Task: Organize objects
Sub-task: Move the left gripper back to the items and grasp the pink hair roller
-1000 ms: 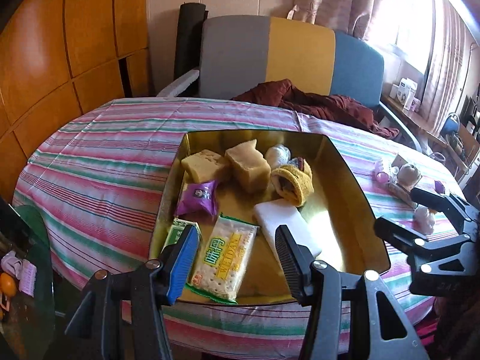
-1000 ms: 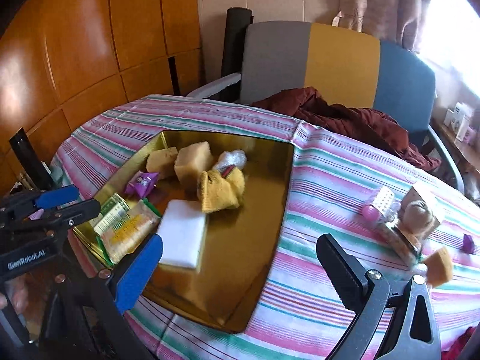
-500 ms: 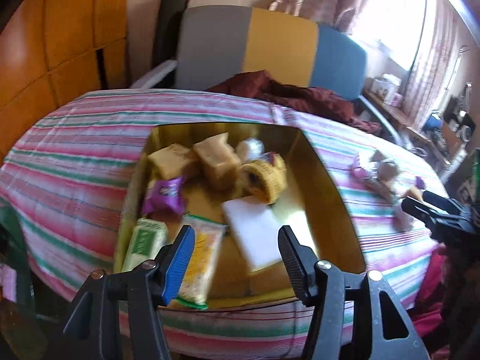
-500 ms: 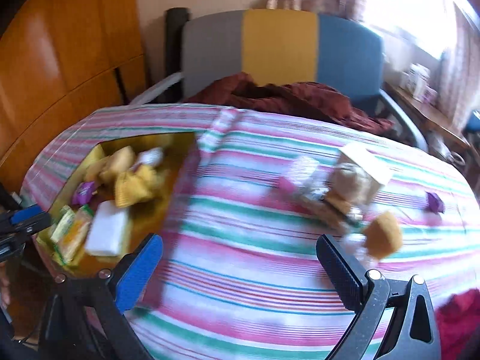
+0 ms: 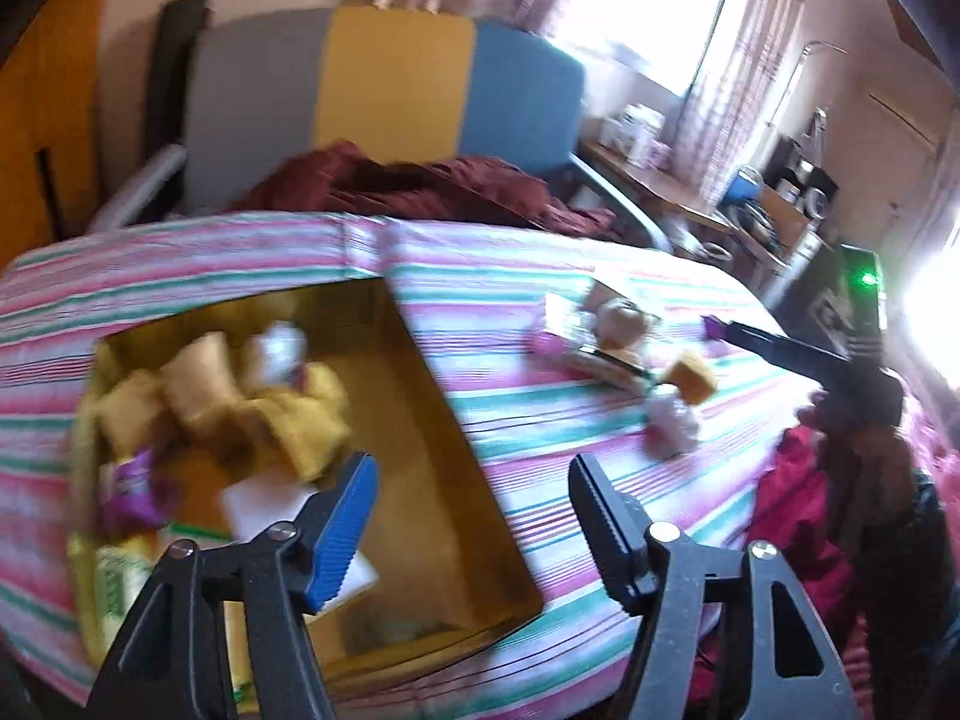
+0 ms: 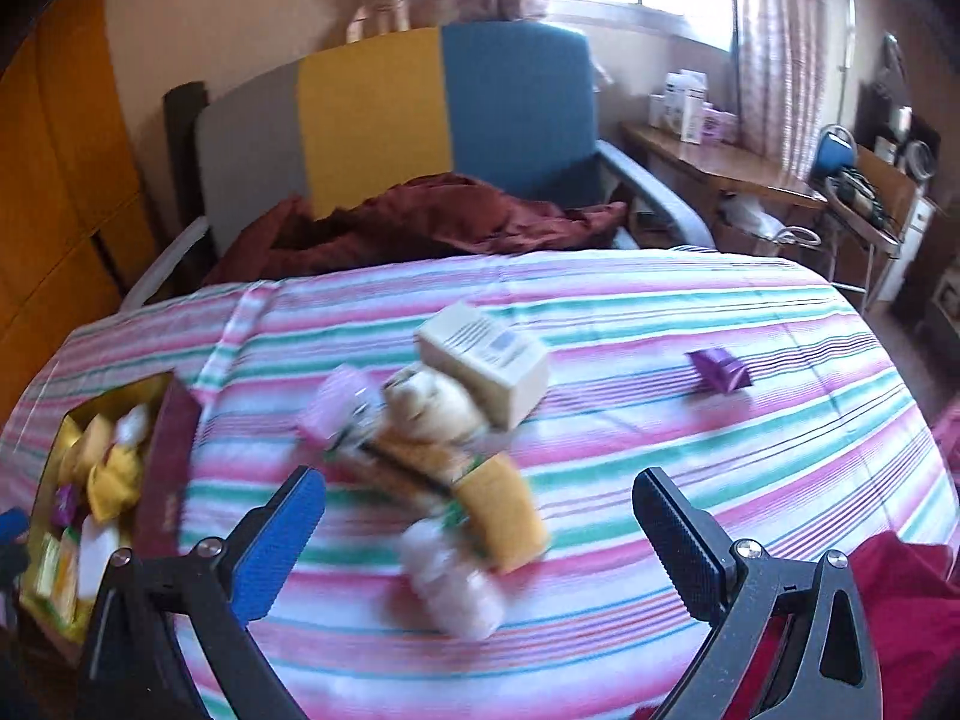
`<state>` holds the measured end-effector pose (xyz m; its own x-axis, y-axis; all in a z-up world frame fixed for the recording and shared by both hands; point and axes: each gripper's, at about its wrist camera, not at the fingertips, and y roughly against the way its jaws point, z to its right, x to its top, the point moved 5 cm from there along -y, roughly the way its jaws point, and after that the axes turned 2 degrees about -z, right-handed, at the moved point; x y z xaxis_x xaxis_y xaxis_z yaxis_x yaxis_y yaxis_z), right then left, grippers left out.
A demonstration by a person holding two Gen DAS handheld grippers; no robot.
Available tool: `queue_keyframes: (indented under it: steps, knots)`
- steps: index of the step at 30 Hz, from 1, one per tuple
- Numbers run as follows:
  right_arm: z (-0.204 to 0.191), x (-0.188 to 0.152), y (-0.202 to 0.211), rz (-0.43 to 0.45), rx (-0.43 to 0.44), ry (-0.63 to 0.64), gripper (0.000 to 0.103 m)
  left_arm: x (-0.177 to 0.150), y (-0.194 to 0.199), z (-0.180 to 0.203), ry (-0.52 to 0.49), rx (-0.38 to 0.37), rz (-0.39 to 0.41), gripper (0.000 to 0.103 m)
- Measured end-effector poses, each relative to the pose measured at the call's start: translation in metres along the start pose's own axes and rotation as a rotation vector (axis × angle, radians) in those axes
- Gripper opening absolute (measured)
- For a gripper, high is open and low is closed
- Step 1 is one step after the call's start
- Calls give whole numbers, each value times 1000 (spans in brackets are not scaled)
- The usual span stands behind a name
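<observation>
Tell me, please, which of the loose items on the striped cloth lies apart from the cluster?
The small purple packet. It lies alone on the striped cloth, off to the right of the heap around the cream box and the yellow sponge.

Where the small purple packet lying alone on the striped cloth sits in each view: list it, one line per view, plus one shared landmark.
Left wrist: purple packet at right of centre, just behind the other tool's tip.
Right wrist: purple packet right of centre, alone on the cloth, right of the cluttered pile.
Shared landmark: the grey, yellow and blue chair back.
</observation>
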<state>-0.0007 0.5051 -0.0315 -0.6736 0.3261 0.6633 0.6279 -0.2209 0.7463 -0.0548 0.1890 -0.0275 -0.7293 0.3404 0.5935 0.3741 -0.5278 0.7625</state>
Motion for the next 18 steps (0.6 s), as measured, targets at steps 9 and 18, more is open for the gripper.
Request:
queue_keyframes:
  steps: [9, 18]
  knots:
    - [34, 1, -28, 5, 45, -105, 103, 45, -73, 48, -60, 22, -143, 67]
    - [43, 4, -25, 16, 65, -142, 103, 80, -161, 73, -64, -20, -261, 60]
